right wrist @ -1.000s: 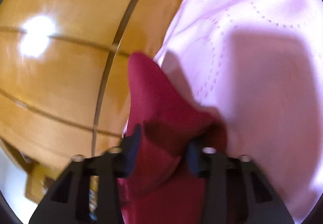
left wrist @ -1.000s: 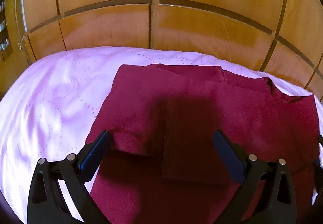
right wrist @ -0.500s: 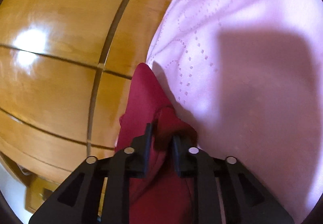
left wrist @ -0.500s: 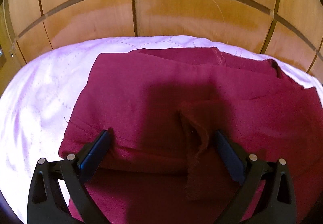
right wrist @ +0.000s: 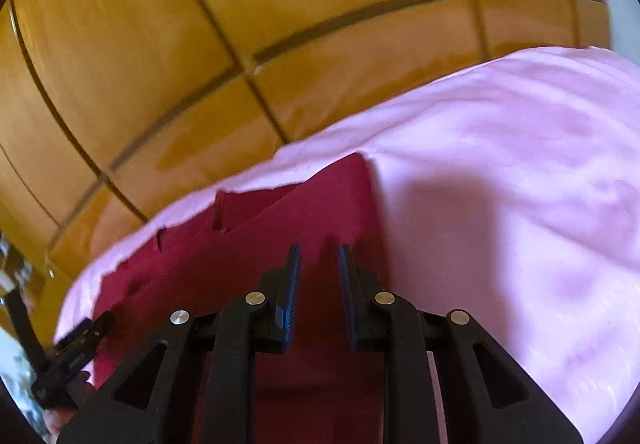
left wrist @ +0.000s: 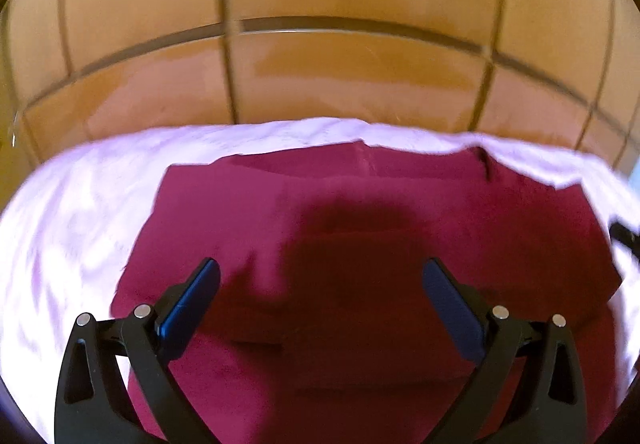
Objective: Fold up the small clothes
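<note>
A dark red garment (left wrist: 360, 212) lies folded flat on a pink quilted bedspread (left wrist: 80, 212). My left gripper (left wrist: 320, 276) hovers over its near part, jaws wide open and empty. In the right wrist view the garment (right wrist: 312, 212) lies ahead and to the left, on the bedspread (right wrist: 520, 184). My right gripper (right wrist: 319, 256) is above the garment's right edge, jaws a small gap apart with no cloth between them. The left gripper (right wrist: 80, 340) shows at the lower left there.
A wooden panelled wall (left wrist: 320, 44) stands right behind the bed's far edge; it also fills the top of the right wrist view (right wrist: 240, 24). Bare bedspread lies to the right of the garment.
My right gripper has let go of the red cloth and turned toward the wall; the cloth now lies flat. The loose flap seen under my left gripper is smoothed down.
</note>
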